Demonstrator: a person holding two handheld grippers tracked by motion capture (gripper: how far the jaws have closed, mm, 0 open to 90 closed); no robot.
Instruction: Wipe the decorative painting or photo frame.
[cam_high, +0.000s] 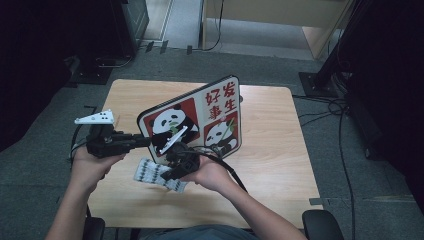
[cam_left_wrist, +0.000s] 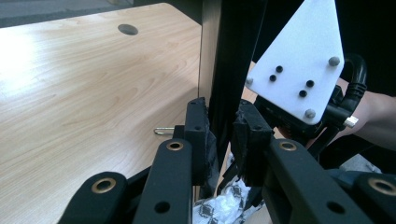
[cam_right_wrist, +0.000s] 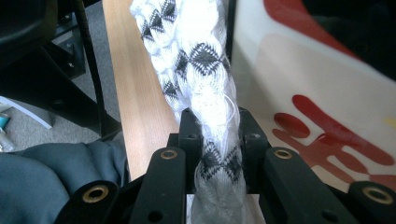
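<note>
My left gripper (cam_high: 142, 141) pinches the panda board's (cam_high: 200, 117) edge. My right gripper (cam_right_wrist: 217, 135) squeezes the patterned white cloth (cam_right_wrist: 201, 70) tight.

Both forearms enter from six o'clock in the high view. The left hand (cam_high: 92, 167) holds the left gripper (cam_high: 142, 141) level, pointing toward three o'clock, jaws clamped tight. The right hand (cam_high: 210, 175) holds the right gripper (cam_high: 167, 172) pointing toward nine o'clock, jaws likewise pinched together.
</note>
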